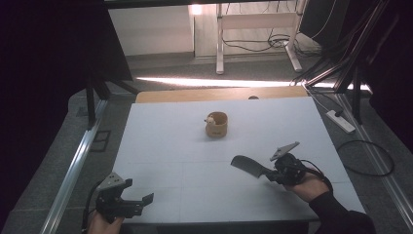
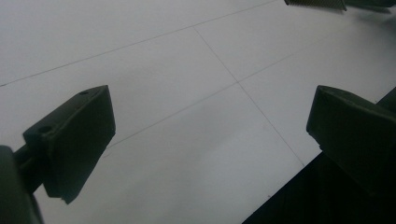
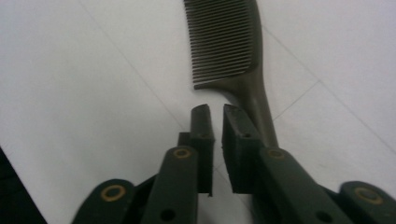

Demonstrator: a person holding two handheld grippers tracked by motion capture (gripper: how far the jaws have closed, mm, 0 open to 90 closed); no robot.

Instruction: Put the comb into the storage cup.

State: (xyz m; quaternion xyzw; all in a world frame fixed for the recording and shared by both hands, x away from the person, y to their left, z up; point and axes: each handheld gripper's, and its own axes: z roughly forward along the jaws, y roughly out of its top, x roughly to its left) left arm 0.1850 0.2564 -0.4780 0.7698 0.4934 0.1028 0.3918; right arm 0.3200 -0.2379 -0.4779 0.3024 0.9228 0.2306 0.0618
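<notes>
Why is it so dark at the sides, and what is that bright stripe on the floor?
High view: dark edges, a glaring light stripe on the floor behind the table. Left gripper view: the left gripper's fingers look soft and blurry. Right gripper view: the comb is sharp, its teeth clear.

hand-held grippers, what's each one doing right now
Left hand-held gripper: open, holding nothing.
Right hand-held gripper: jaws nearly shut, empty gap between them; dark plastic comb lies beside it.

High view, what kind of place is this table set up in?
Probably a lab or workshop rigged for recording, not a home. A white table stands among dark metal frame struts, with cables and a power strip on the grey floor, and another desk behind.
</notes>
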